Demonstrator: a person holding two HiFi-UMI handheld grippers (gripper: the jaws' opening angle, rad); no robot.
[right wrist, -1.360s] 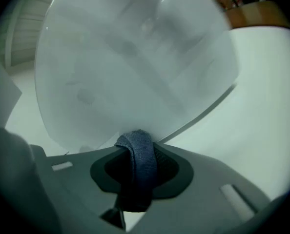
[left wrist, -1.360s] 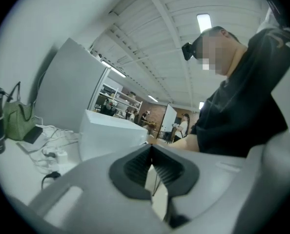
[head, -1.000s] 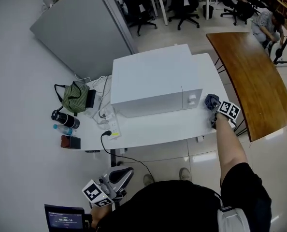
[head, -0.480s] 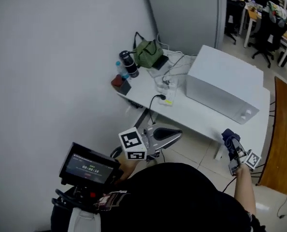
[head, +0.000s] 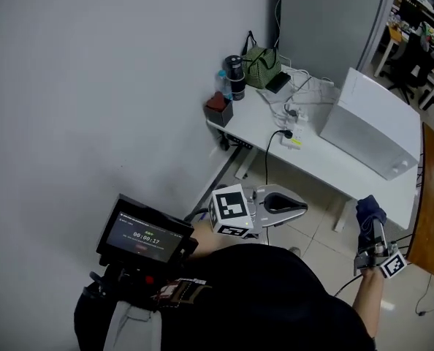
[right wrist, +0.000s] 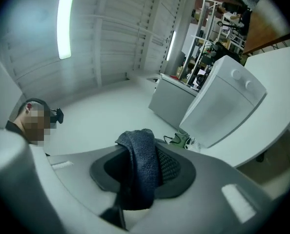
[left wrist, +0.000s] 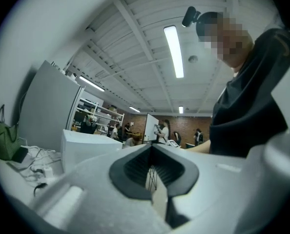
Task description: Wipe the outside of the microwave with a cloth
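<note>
Clenched on the blue cloth [head: 368, 210], the right hand-held gripper [head: 371, 234] has dropped from the microwave [head: 370, 123], now upper right on the surface [head: 316, 168], to lower right, the left hand-held gripper [head: 302, 209] closed empty at centre; wiping looks over.

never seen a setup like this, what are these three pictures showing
No robot here: a person holds a two-jaw gripper in each hand. The head view comes from a camera on their head, looking down; the other two ride on the grippers. The left gripper is shut, holding nothing. The right gripper is shut on a dark blue cloth. On the white table stand a white microwave, a green bag and a dark flask. Both grippers are away from the table.
</note>
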